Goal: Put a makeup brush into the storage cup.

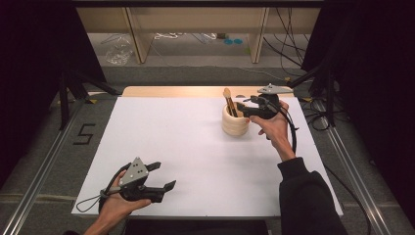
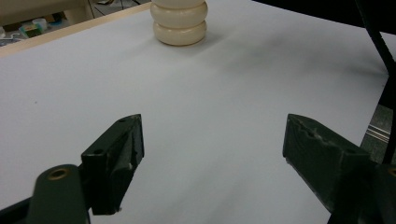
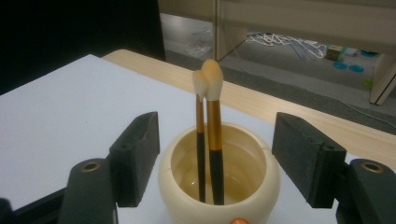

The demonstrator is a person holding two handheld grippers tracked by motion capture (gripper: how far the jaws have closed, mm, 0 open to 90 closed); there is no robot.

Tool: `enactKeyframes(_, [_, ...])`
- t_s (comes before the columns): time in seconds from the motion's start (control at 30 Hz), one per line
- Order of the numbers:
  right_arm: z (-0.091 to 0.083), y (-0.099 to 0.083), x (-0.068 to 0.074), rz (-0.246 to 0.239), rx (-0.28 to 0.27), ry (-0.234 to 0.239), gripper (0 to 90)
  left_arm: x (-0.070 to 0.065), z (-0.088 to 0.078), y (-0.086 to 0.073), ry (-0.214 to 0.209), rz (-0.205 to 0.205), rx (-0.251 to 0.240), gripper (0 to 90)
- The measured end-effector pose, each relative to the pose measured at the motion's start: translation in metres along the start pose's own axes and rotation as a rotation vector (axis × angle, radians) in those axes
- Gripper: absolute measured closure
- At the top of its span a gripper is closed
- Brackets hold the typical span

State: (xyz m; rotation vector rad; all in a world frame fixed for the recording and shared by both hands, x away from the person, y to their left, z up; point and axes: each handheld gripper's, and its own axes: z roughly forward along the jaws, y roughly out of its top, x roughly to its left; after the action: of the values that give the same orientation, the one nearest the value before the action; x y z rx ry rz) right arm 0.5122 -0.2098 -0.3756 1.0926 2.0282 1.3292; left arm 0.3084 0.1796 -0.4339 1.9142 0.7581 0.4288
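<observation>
Cream holder (image 3: 219,186), two brushes (image 3: 211,140) upright inside

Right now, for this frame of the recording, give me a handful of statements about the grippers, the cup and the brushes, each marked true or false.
1. Two brushes stand upright in the cream cup. True.
2. The right gripper is clamped shut on a brush handle. False: its jaws are open on either side of the cup, touching neither brush.
3. The left gripper is open and holds nothing. True.
4. The left gripper hovers right beside the cup. False: it is at the near left of the white table, well apart from the cup.
5. The cup lies tipped on its side. False: it stands upright.
</observation>
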Motion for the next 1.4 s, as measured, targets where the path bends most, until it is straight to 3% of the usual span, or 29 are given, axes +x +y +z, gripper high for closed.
enactKeyframes(0.03, [-0.002,0.001,0.001,0.010,0.007,-0.002,32.2,-0.001,0.000,0.000,0.004,-0.027,0.004,20.5])
enactKeyframes(0.1, [-0.004,0.000,0.002,0.011,-0.008,-0.002,31.8,0.001,0.000,0.000,0.001,-0.003,-0.005,20.5])
enactKeyframes(0.57, [-0.020,-0.003,0.018,0.008,-0.017,0.008,24.4,0.000,0.000,-0.001,0.002,-0.034,-0.012,20.5])
enactKeyframes(1.1, [-0.042,-0.016,0.043,-0.018,-0.034,0.028,22.9,0.000,-0.001,-0.001,0.011,-0.035,-0.006,20.6])
enactKeyframes(1.23, [-0.046,-0.020,0.049,-0.005,-0.032,0.043,23.0,0.001,-0.001,-0.001,0.014,-0.032,-0.005,20.6])
enactKeyframes(1.3, [-0.047,-0.023,0.050,-0.023,-0.038,0.036,22.9,0.001,-0.001,-0.001,0.013,-0.031,-0.005,20.6])
enactKeyframes(1.33, [-0.048,-0.025,0.053,-0.009,-0.022,0.046,22.9,0.001,-0.001,-0.001,0.013,-0.032,-0.005,20.6])
enactKeyframes(1.4, [-0.050,-0.027,0.055,-0.031,-0.024,0.044,22.3,0.001,-0.001,-0.001,0.013,-0.031,-0.006,20.7])
